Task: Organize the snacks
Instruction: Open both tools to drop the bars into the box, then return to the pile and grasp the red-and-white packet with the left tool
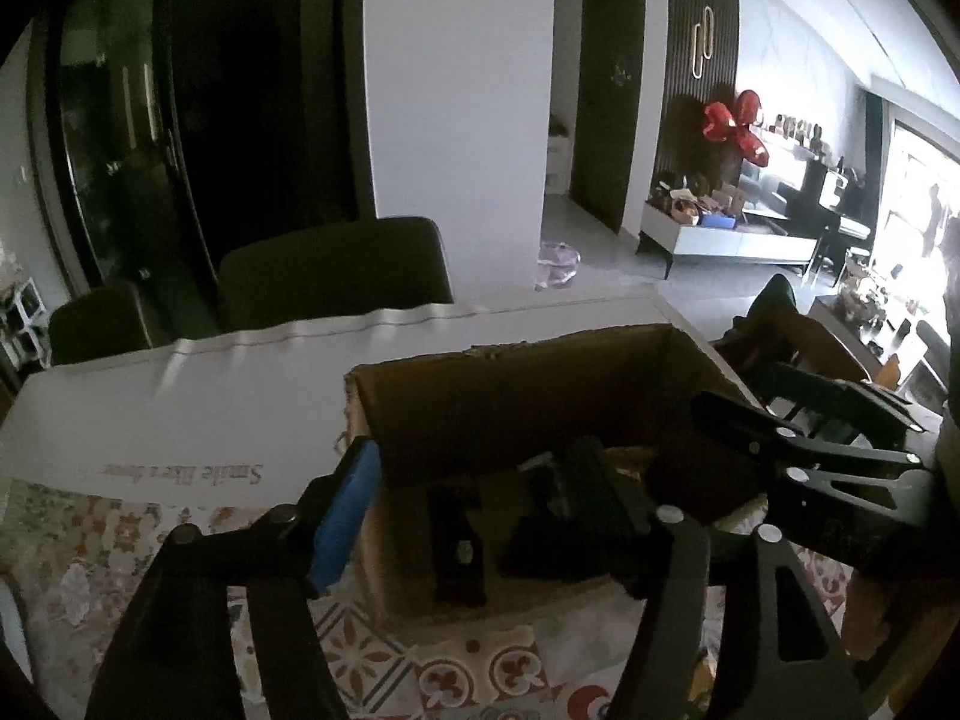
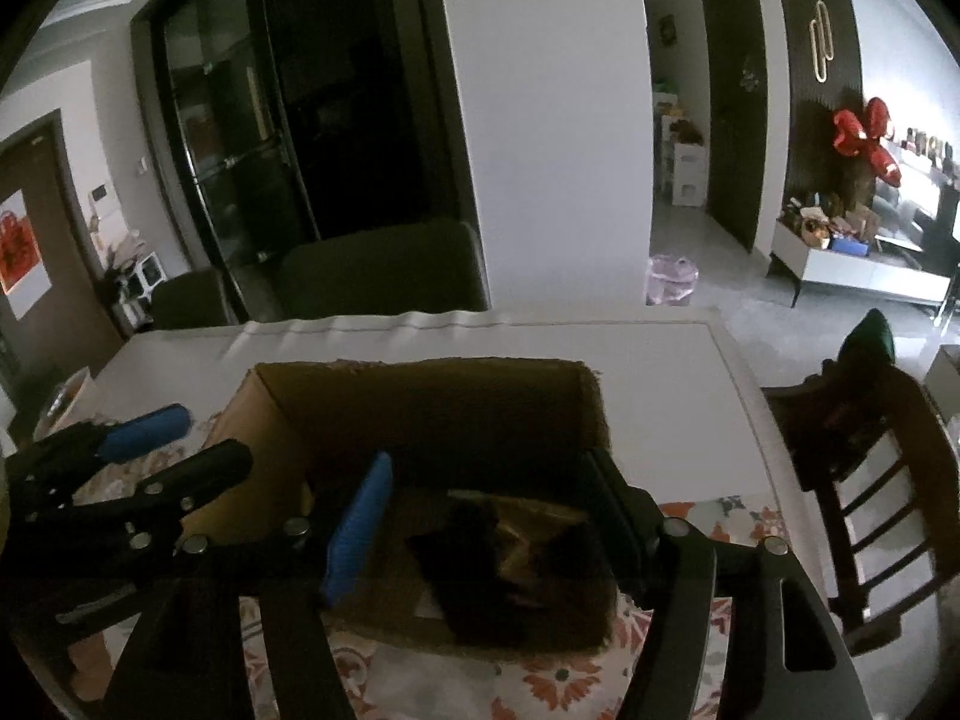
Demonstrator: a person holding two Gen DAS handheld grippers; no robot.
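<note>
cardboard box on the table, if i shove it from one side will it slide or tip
The cardboard box will probably slide: it is wide and low. Its open top and ragged rim suggest walls that flex when pushed high. The patterned cloth under its near side may bunch. The dark contents look few, so it is likely light.

An open brown cardboard box (image 2: 420, 414) stands upright near the surface's near edge — inside, dark snack packets (image 2: 516, 564) lie heaped on its floor, perhaps one gold-toned; details too dim.
</note>
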